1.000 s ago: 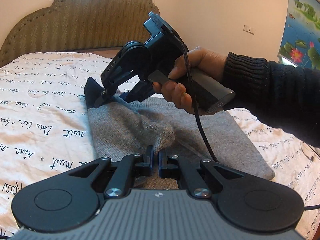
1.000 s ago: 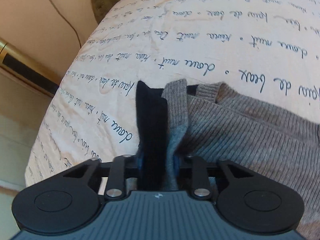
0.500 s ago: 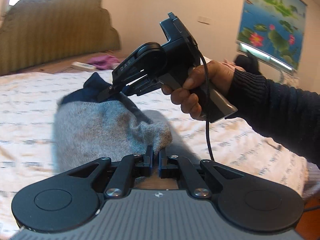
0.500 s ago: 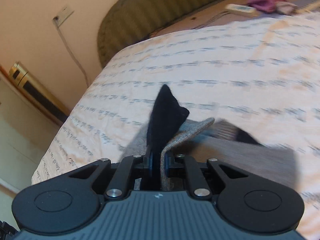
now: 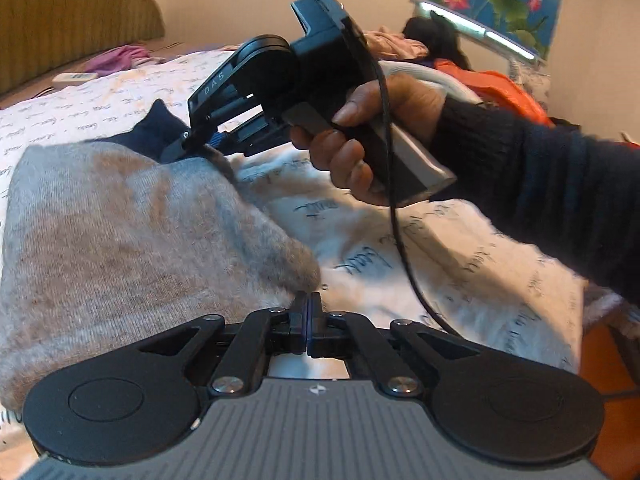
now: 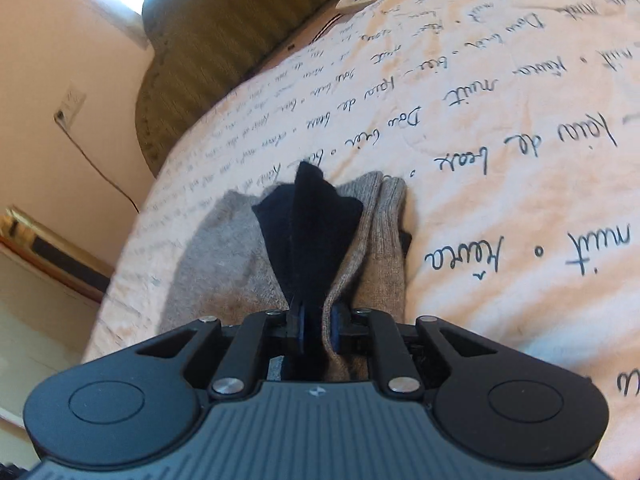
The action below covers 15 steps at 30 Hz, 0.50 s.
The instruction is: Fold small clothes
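A small grey knitted garment (image 5: 132, 240) with a dark navy part (image 5: 158, 130) lies folded over on the bed. My left gripper (image 5: 307, 322) is shut on the garment's near grey corner. My right gripper (image 5: 196, 142), held by a hand in a dark sleeve, is shut on the far corner where grey and navy meet. In the right wrist view my right gripper (image 6: 318, 330) clamps the navy cloth (image 6: 308, 232) together with the grey cloth (image 6: 372, 240), and the rest of the garment drapes down to the left.
The bed sheet (image 5: 420, 248) is pale with black handwriting print. A padded headboard (image 6: 224, 40) stands at the bed's end, with a white remote (image 5: 74, 77) and purple cloth (image 5: 116, 58) near it. A pile of clothes (image 5: 488, 80) lies at the far right.
Both grippers have carried the gripped edge of the garment across to the left, folding it over. The garment now lies doubled, and bare sheet shows where its right half was.
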Tool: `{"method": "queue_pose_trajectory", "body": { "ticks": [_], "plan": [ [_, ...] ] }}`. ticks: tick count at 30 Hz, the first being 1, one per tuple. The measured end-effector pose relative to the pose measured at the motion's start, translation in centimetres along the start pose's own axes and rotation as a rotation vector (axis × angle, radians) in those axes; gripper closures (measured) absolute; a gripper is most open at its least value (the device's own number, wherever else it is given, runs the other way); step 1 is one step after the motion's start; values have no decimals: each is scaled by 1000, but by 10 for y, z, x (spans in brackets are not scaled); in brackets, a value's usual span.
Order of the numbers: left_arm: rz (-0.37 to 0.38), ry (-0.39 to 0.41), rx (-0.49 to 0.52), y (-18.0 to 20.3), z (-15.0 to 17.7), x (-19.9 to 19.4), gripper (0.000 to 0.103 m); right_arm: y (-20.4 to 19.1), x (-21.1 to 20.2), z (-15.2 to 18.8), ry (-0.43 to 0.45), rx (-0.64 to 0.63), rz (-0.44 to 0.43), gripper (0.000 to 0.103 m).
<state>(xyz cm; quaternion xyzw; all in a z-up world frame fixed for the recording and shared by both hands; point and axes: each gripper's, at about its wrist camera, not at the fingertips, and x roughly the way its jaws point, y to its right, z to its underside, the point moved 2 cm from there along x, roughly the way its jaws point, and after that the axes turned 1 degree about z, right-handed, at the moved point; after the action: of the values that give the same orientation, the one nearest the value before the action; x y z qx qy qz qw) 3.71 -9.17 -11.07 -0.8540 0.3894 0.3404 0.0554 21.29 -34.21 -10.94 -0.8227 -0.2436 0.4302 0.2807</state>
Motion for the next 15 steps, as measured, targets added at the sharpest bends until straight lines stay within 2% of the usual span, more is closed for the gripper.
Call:
{"method": "queue_pose_trajectory", "body": {
  "ticks": [2,3,5,6,11,15],
  "plan": [
    [7,38,20,-2,3,-19,89,-1,-20,4,39,23,-32,78],
    [-2,55,21,-4,6,-29,84,-3,-31,9,67,23,-48,70],
    [-61,87,22,-9,14,-46,61,-6,-55,22,102,26,-80,58],
    [-107,100,31,-11,19,-54,57,-8,-65,31,111,28,-90,55],
    [-338,47,78,-38,43,-67,55,-32,-83,81,70,-34,-64,55],
    [-402,34,73,-56,45,-67,55,-46,-77,108,1,-121,4,56]
  ]
}}
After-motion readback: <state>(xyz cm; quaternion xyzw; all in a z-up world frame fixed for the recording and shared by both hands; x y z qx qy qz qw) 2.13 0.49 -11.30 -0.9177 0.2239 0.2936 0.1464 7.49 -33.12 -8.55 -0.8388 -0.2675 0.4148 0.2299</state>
